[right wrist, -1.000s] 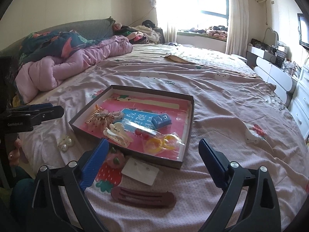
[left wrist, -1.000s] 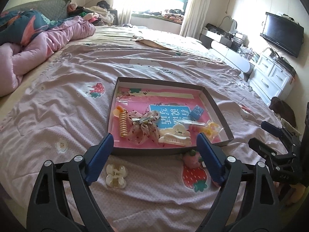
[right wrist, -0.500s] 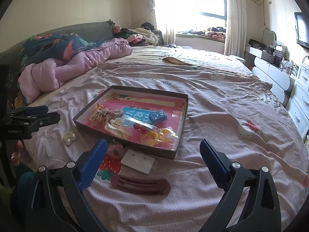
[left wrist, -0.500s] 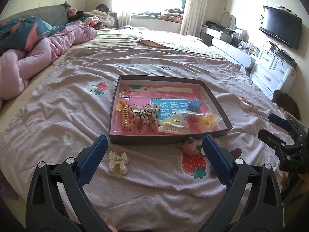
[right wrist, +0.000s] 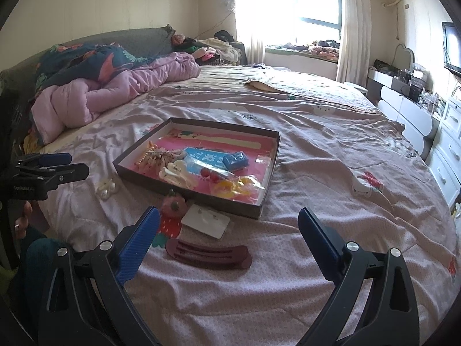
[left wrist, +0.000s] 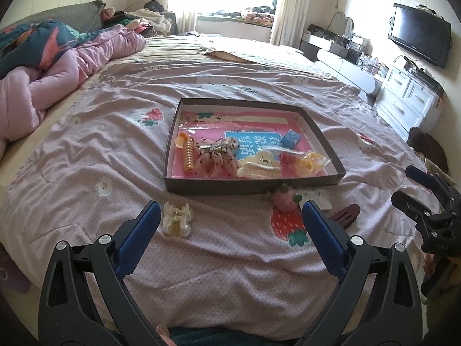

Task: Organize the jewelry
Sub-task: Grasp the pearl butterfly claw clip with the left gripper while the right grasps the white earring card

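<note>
Pulling back from the bed (left wrist: 86,173) over the last second, both grippers now take in more quilt, which suggests a pause to choose the next piece. Left gripper (left wrist: 230,227) and right gripper (right wrist: 229,230) hover empty, fingers apart. The shallow box (left wrist: 325,141) holds a bow clip, cream claw clip (left wrist: 259,167), orange coil and bagged items; a maroon barrette (right wrist: 207,255), earring card (right wrist: 206,220), strawberry clip (right wrist: 173,206) and pearl claw clip (left wrist: 176,219) lie outside on the quilt.

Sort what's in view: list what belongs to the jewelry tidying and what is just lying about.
Job:
tray
white claw clip
strawberry clip
earring card
maroon barrette
left gripper, open
right gripper, open

Lying about:
pink quilt
TV
dresser
</note>
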`<action>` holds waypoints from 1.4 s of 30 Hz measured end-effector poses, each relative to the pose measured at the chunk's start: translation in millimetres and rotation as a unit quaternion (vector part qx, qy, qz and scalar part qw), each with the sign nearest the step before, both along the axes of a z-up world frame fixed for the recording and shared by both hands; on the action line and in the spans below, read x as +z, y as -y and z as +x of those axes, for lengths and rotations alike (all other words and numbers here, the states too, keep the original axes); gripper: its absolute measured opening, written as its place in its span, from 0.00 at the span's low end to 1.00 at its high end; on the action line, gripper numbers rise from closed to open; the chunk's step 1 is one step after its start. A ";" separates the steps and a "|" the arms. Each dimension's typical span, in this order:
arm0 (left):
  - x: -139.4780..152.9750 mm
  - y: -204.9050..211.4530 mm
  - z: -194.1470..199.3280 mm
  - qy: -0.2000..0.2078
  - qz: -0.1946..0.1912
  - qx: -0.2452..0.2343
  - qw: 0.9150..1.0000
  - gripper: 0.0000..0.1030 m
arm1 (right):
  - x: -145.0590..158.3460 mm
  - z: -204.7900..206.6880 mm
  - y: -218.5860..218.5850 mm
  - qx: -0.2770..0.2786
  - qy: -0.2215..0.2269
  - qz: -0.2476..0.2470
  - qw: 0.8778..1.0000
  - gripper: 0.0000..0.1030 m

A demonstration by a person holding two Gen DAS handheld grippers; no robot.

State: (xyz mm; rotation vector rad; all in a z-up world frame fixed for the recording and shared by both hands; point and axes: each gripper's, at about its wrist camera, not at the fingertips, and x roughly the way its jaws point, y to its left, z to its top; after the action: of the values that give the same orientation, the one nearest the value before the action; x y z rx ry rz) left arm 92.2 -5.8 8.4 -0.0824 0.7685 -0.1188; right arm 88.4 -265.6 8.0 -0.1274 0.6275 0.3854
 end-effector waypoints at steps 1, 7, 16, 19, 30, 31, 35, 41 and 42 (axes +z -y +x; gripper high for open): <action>-1.6 -0.2 -0.9 -0.002 0.003 0.001 1.000 0.87 | -1.2 -1.0 -0.3 0.001 -0.001 -0.002 1.000 0.91; -11.1 -3.7 -4.2 -0.014 0.013 0.006 1.000 0.87 | -8.1 -3.8 -0.9 0.008 -0.010 -0.002 1.000 0.91; -22.0 -14.0 -1.9 -0.032 0.017 0.017 0.999 0.87 | -20.6 -6.8 -11.1 0.026 -0.027 -0.008 0.999 0.91; -26.2 -18.4 0.3 -0.037 0.019 0.023 0.999 0.87 | -25.6 -6.3 -17.7 0.034 -0.033 -0.012 0.999 0.91; -42.7 -41.5 13.2 -0.064 0.010 0.044 0.997 0.87 | -45.2 8.7 -32.9 0.049 -0.058 -0.025 0.997 0.91; -43.8 -41.8 14.6 -0.065 0.009 0.044 0.997 0.87 | -47.0 11.0 -33.8 0.049 -0.061 -0.027 0.997 0.91; -50.1 -44.2 21.3 -0.074 0.007 0.044 0.996 0.87 | -53.9 21.2 -37.6 0.048 -0.069 -0.031 0.996 0.91; -64.9 -46.8 40.0 -0.113 -0.015 0.028 0.993 0.87 | -64.0 39.9 -42.2 0.042 -0.086 -0.050 0.994 0.91; -67.0 -47.7 42.1 -0.118 -0.019 0.027 0.992 0.87 | -65.7 43.3 -43.4 0.043 -0.090 -0.053 0.994 0.91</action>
State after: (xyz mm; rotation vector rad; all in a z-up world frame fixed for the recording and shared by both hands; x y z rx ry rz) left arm 134.3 41.9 -58.6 -0.1559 0.9999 -0.0730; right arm 131.6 -222.2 -57.7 -0.2238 0.8228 0.4509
